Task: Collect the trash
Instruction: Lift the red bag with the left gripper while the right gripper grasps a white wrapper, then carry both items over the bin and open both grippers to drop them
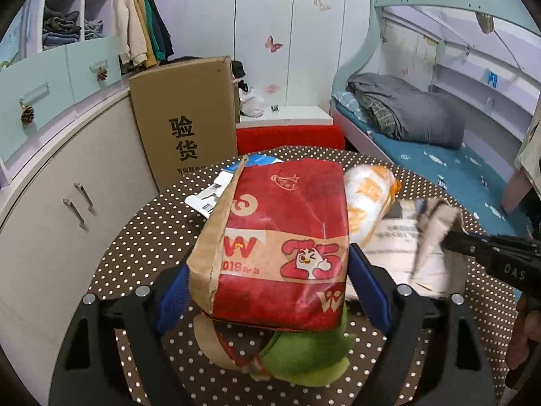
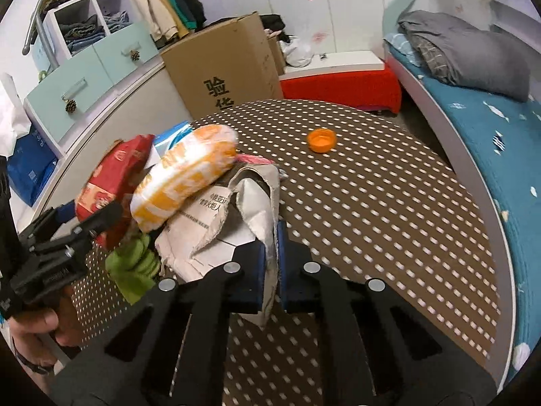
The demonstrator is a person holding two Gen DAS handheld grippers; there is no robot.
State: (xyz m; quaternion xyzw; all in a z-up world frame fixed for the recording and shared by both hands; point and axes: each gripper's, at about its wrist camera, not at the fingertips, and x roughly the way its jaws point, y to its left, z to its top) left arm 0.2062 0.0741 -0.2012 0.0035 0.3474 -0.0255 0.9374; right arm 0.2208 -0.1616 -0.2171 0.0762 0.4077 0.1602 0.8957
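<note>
A: What is the biggest thing you see?

B: The round table (image 2: 389,203) with the brown cloth and white dots. It fills the middle and bottom of both views. Behind it, at the upper left, stands a tall cardboard box (image 1: 186,118).

A: Where is the trash?

B: In a pile on the left part of the table in the right wrist view. The red paper food bag (image 1: 284,237) is the biggest piece. In the left wrist view it sits in the middle, and its long side runs from the bottom of the frame up and away.

A: What else is in the pile?

B: A torn grey-white paper mailer (image 2: 216,237) with printed writing, an orange and white plastic packet (image 2: 186,179) lying slanted from lower left to upper right, and some green paper (image 1: 304,355) under the red bag.

A: And the small orange thing?

B: An orange bottle cap (image 2: 322,140), alone near the top middle, well apart from the pile.

A: What are the tools doing?

B: The left gripper (image 1: 270,284) is spread wide, with the red bag between its blue pads; whether they press it I cannot tell. The right gripper (image 2: 270,270) is pinched tight on a flap of the mailer.
</note>
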